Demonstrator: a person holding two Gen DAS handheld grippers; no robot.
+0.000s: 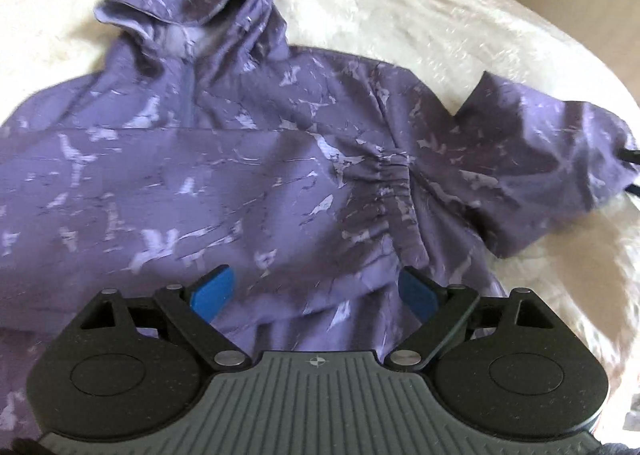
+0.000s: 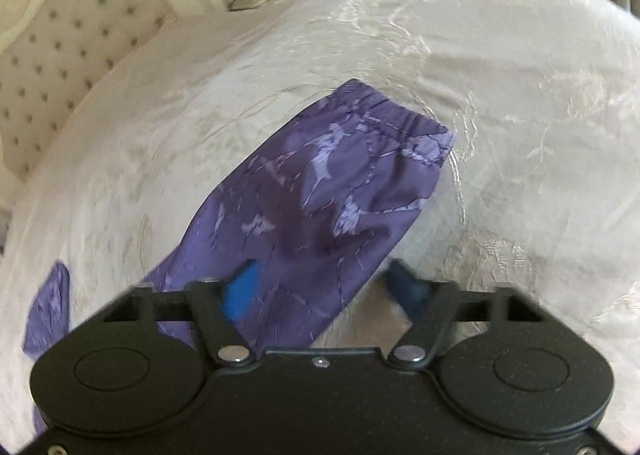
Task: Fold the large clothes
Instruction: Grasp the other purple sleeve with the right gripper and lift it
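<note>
1. Both jaws stand spread wide and grasp nothing: my left gripper (image 1: 314,291) hovers over the lower body of the purple hooded jacket (image 1: 248,183), and my right gripper (image 2: 322,287) hovers above the near end of its sleeve (image 2: 312,207), blue pads either side of the fabric but, as far as I can tell, not pinching it.
2. Just ahead of the left jaws lies the jacket front, spread face up on the white bedspread (image 1: 420,15); a gathered elastic cuff (image 1: 394,191) of the other sleeve is folded in across the chest.
3. From the right jaws the sleeve runs away and to the right, its long axis slanting toward the cuffed end (image 2: 404,127), which lies flat on the bedspread, well apart from the jaws.
4. I judge my right gripper the nearer one to this loose sleeve; the coming move turns on closing on it and carrying it across toward the jacket body, which lies off to the left.
5. Farther off, the hood (image 1: 192,3) points away from me, and a tufted headboard (image 2: 52,55) stands beyond the bed.
</note>
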